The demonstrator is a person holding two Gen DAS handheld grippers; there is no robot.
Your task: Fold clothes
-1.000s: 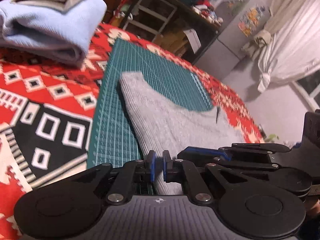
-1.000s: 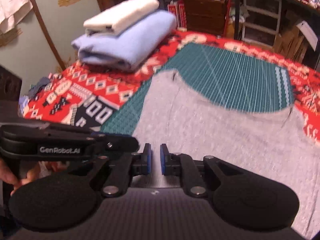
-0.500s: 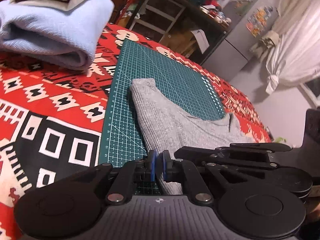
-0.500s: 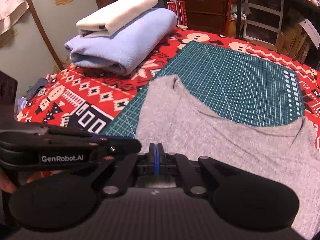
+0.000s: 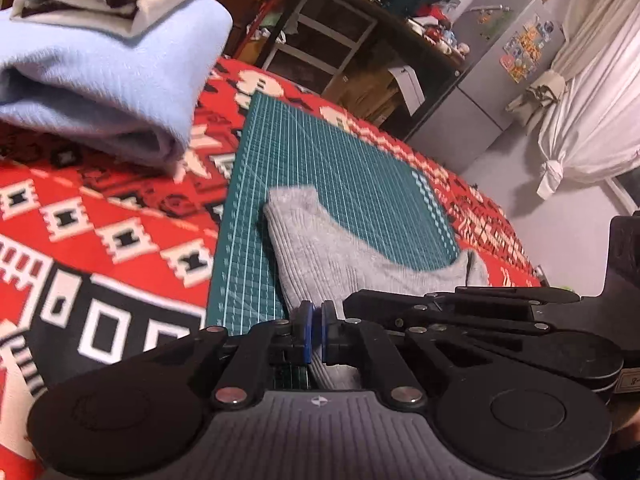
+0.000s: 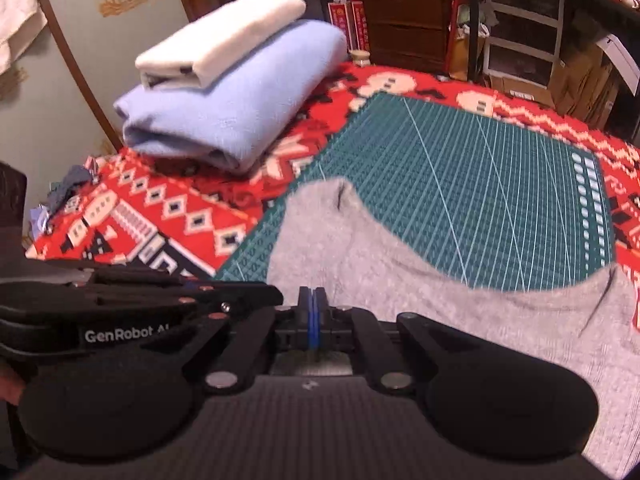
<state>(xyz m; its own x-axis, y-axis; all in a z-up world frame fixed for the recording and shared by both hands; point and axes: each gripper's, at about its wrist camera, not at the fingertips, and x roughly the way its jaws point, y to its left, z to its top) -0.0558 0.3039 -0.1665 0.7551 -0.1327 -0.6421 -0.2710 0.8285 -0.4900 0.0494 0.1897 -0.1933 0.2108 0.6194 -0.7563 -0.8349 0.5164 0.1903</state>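
A grey knit garment (image 5: 320,256) lies on the green cutting mat (image 5: 320,168), its curved neckline facing away from me and its near hem under both grippers. My left gripper (image 5: 316,332) is closing its jaws on the hem's left part, and grey cloth shows between the blue pads. The same grey garment (image 6: 400,280) fills the lower right of the right wrist view. There my right gripper (image 6: 314,320) is shut, pads pressed together over the hem; the pinched cloth itself is hidden. Each gripper's black body shows beside the other.
A folded light blue garment (image 6: 240,112) with a folded cream one (image 6: 224,44) on top sits at the back left on the red patterned blanket (image 5: 100,216). Shelves (image 6: 520,28), boxes, a fridge (image 5: 496,80) and a white curtain (image 5: 592,92) stand beyond the bed.
The right gripper closed from a small gap to fully shut. The left pads narrowed on the cloth. The grey garment slid toward me across the mat, uncovering more green.
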